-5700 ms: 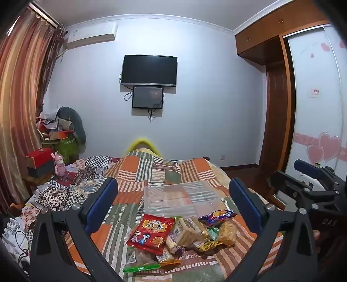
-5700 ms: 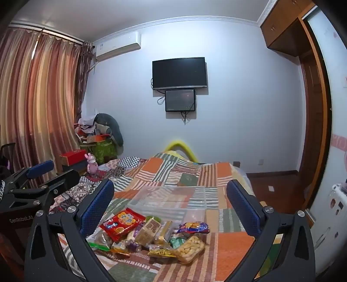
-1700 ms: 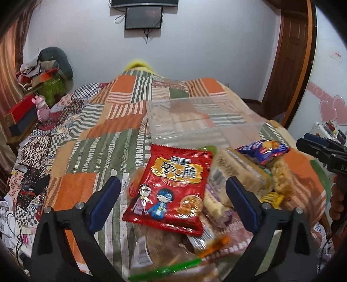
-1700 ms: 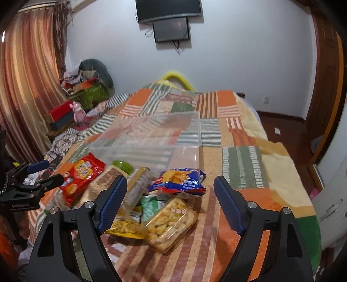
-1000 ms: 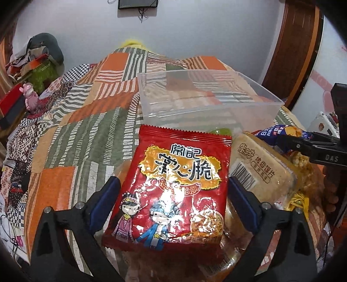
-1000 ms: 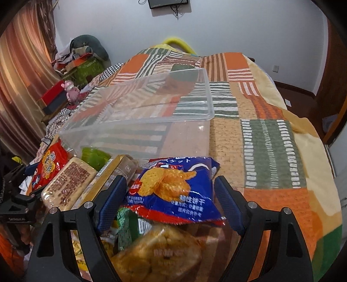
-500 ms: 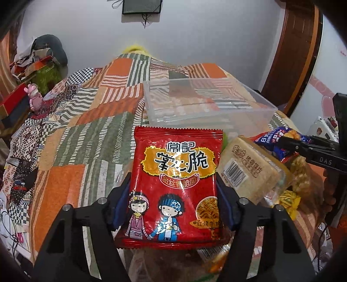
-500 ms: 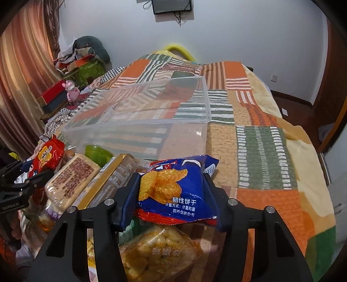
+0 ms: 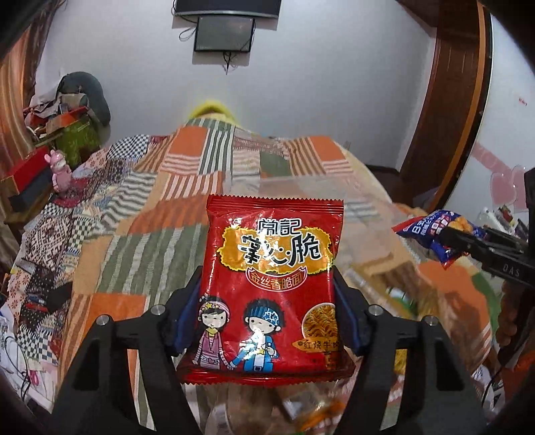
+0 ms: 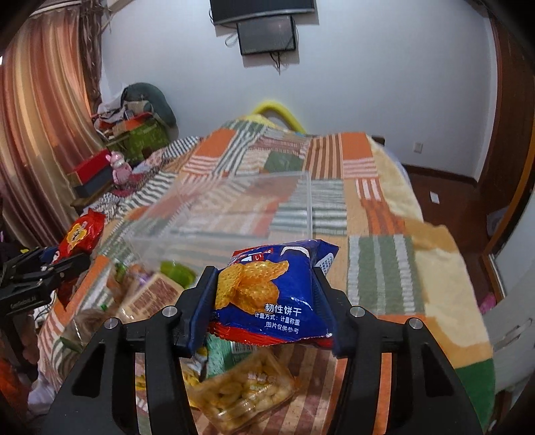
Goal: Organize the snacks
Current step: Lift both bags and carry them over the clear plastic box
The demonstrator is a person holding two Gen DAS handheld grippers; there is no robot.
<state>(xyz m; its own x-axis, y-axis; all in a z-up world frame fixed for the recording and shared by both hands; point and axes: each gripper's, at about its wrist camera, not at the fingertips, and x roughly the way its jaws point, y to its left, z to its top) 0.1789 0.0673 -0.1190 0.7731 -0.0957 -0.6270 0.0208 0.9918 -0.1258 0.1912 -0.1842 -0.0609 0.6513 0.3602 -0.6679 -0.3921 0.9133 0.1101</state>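
Observation:
My left gripper (image 9: 267, 311) is shut on a red noodle snack packet (image 9: 272, 277) and holds it above the bed; this packet also shows at the left of the right wrist view (image 10: 82, 232). My right gripper (image 10: 264, 308) is shut on a blue cracker packet (image 10: 271, 294), raised above the snack pile; it also shows at the right of the left wrist view (image 9: 431, 231). A clear plastic bin (image 10: 234, 214) stands on the patchwork bedspread (image 10: 381, 267) just beyond both packets. Several snacks lie below, among them a clear bag of yellow puffs (image 10: 244, 395) and a tan biscuit pack (image 10: 147, 297).
A wooden wardrobe and door (image 9: 444, 100) stand at the right. Curtains (image 10: 40, 134) and a cluttered side table with a red box (image 10: 90, 170) and a pink toy (image 10: 120, 170) are at the left. Screens hang on the far wall (image 10: 264, 20).
Both grippers closed on their packets and have lifted them off the pile. The red packet and the blue packet now sit higher, with the bin farther below.

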